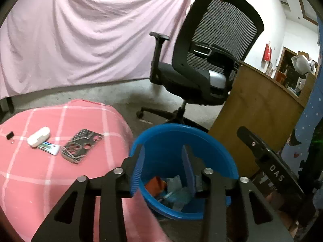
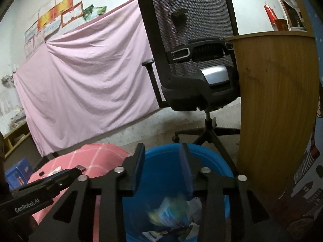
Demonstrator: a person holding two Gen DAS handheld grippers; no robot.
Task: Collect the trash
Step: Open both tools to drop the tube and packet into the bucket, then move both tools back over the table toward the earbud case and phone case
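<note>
Blue bin [image 1: 212,143] sits on the floor beside the pink-checked table [image 1: 50,173], already holding wrappers [image 2: 171,207]. Both claws hang over its mouth: left claw [image 1: 163,155] and right claw [image 2: 162,157] each partly open, nothing between the pads. Reads as the drop step, done. Still on the table: patterned card [image 1: 81,146], white case [image 1: 38,136], binder clip [image 1: 9,135]. Next move likely swings a claw back to whichever is trash.

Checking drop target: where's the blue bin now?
Blue bin sits on the floor in both views, centre-low, between the pink checked cushion and the wooden panel.
</note>
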